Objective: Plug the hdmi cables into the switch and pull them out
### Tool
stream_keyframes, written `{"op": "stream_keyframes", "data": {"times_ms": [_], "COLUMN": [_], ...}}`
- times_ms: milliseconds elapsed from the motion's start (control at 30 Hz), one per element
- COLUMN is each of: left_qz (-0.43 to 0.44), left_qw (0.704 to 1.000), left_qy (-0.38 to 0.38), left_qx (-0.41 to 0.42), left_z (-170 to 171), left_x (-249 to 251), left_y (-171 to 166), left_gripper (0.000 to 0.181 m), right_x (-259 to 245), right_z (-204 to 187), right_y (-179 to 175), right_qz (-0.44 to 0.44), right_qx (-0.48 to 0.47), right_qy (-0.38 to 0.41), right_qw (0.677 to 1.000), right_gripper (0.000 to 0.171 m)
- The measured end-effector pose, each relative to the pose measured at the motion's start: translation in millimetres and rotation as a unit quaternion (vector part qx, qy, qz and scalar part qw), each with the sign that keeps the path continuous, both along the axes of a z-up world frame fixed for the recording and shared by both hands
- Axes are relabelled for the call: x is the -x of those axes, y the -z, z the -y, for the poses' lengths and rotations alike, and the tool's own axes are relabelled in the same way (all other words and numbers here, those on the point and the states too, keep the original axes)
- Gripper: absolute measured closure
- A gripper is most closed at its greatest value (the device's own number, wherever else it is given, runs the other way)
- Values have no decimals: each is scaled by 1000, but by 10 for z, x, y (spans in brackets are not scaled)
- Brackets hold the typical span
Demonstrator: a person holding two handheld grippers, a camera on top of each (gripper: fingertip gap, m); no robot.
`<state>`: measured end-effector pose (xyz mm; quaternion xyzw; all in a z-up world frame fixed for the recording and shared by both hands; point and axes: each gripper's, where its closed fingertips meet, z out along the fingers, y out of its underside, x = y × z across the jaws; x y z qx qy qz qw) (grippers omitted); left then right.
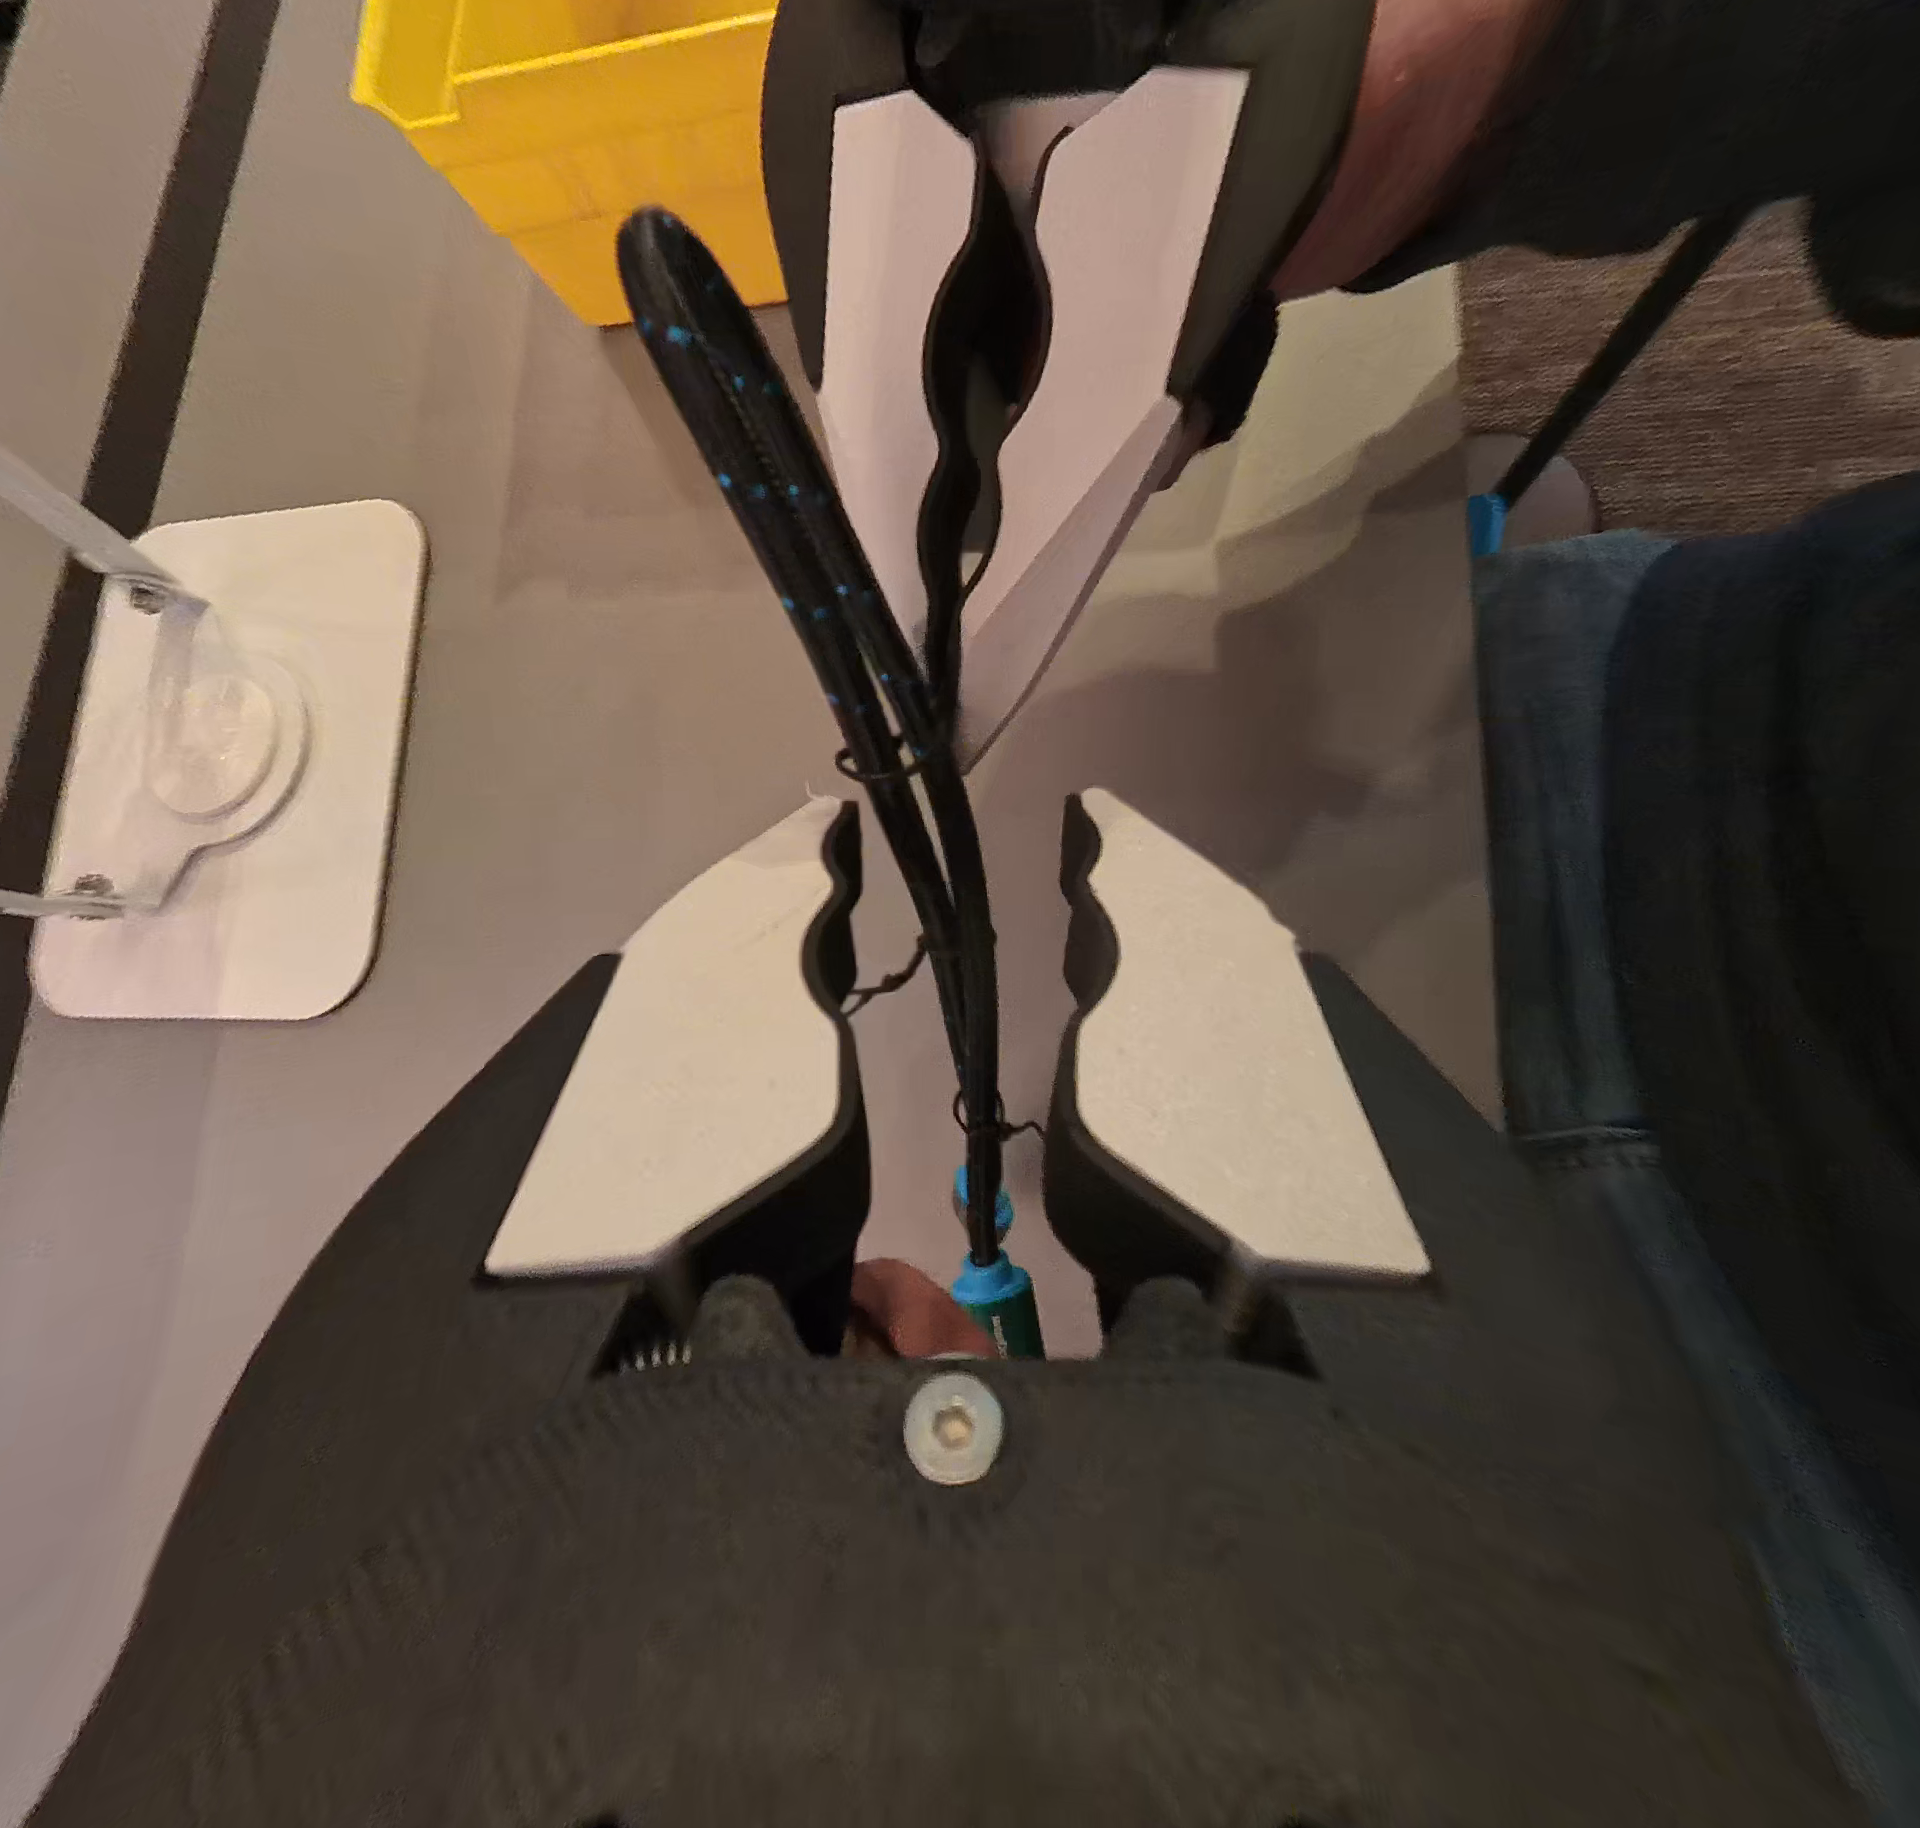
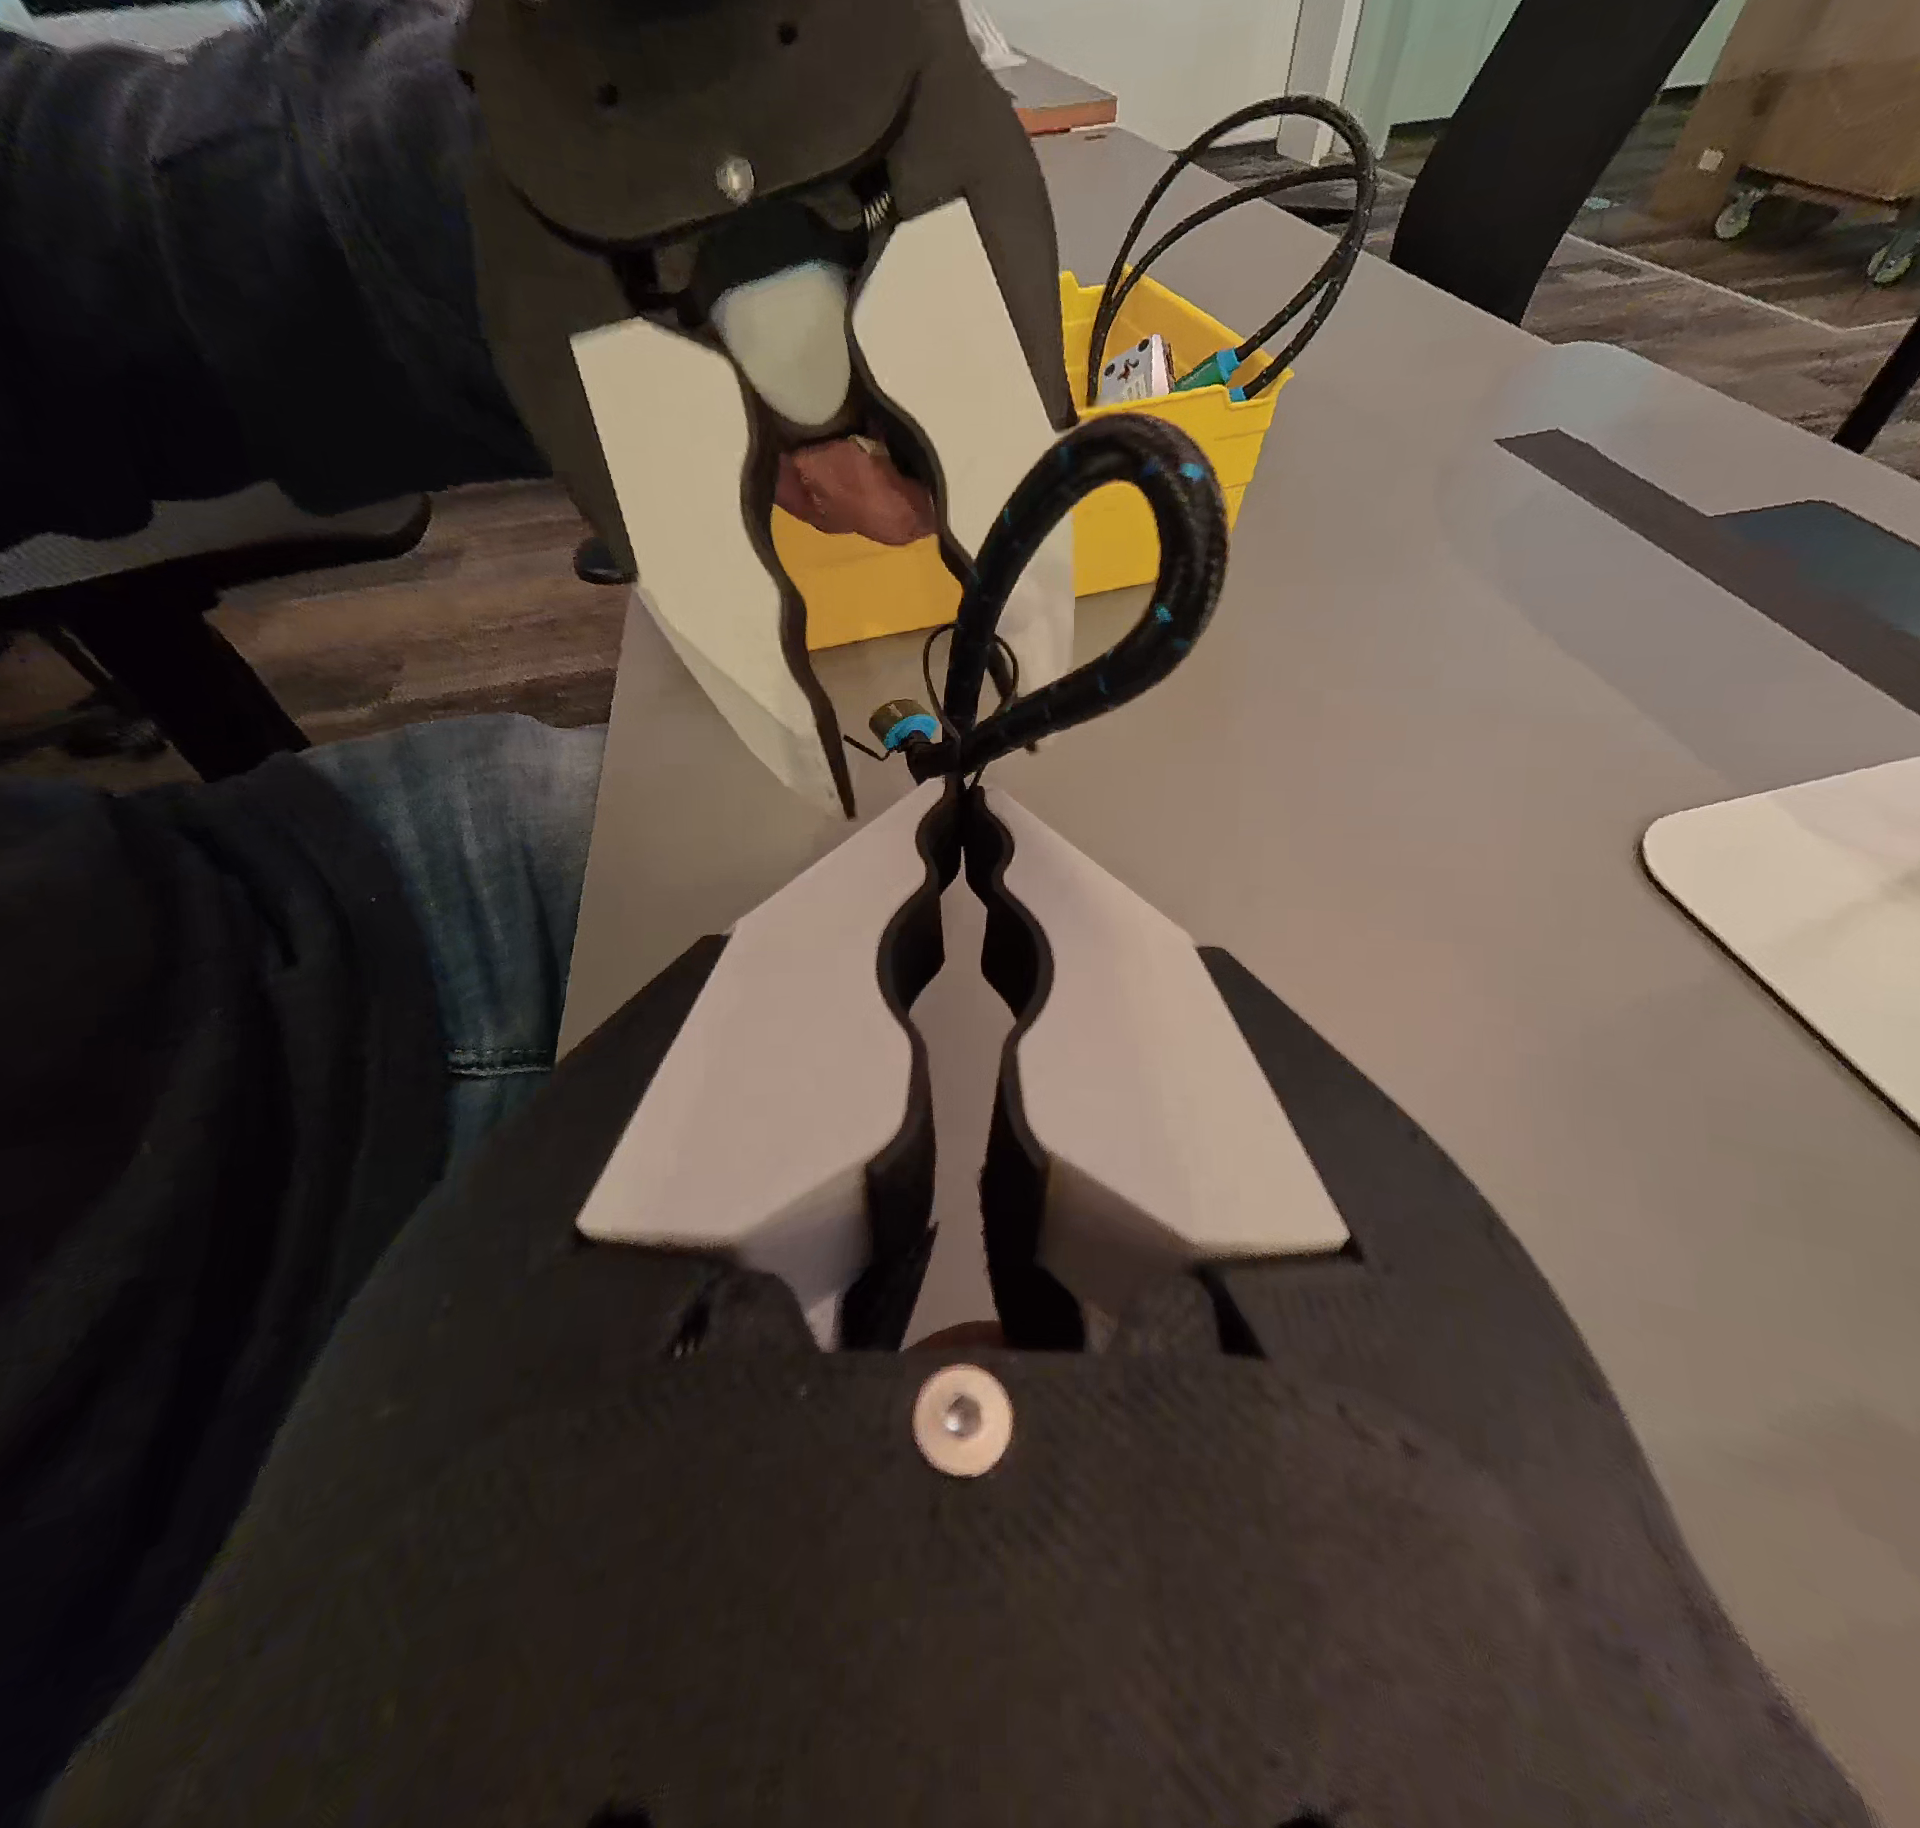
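Observation:
A black braided HDMI cable (image 1: 790, 521) with blue flecks is bundled in a loop with thin ties. My right gripper (image 2: 956, 807) is shut on the bundle just below the loop (image 2: 1143, 552). In the left wrist view it comes in from the top (image 1: 951, 729). My left gripper (image 1: 961, 812) is open, and the cable runs between its jaws without being pinched. The blue-and-green plug (image 1: 987, 1295) sits deep between the jaws near the palm. In the right wrist view the left gripper (image 2: 940, 750) faces mine, tip to tip. Both are held above the grey table (image 2: 1351, 843).
A yellow bin (image 2: 1164, 531) stands behind the grippers and also shows in the left wrist view (image 1: 582, 116). It holds a second looped cable (image 2: 1299, 199) and a small white box (image 2: 1138, 370). A white plate with a clear stand (image 1: 260, 739) lies to one side. A person's legs (image 2: 468, 895) are at the table edge. Only a small space, under 4 cm, lies between the two pairs of fingers.

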<state>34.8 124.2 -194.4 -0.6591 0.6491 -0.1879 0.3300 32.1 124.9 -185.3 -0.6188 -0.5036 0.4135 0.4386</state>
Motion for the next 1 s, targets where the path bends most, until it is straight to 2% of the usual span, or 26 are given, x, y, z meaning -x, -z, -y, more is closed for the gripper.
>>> {"op": "stream_keyframes", "data": {"times_ms": [133, 233, 400, 733, 800, 1000], "left_qz": [-19, -32, -34, -38, -34, 14], "left_qw": [995, 981, 967, 980, 979, 989], "left_qy": [-44, -71, -98, -60, -62, -53], "left_qx": [-91, -175, -235, -186, -192, -140], "left_z": [-155, -257, -334, -232, -247, -164], "left_x": [-34, -48, -61, -48, -51, -122], "left_y": [84, 78, 8, -116, -143, -211], "left_gripper": [145, 161, 166, 169, 170, 171], "right_x": [-1, -14, -42, -120, -135, -184], "right_z": [-45, -62, -67, -76, -68, -65], "right_y": [-31, -29, -84, -309, -348, -435], "right_qz": [-10, -7, -5, 3, -5, -31], "right_qx": [16, 20, 5, -79, -80, -72], "right_qy": [17, 27, 40, 68, 67, 69], "right_qw": [1000, 999, 999, 995, 995, 995], "right_gripper": [171, 171, 171, 171, 171, 171]}}
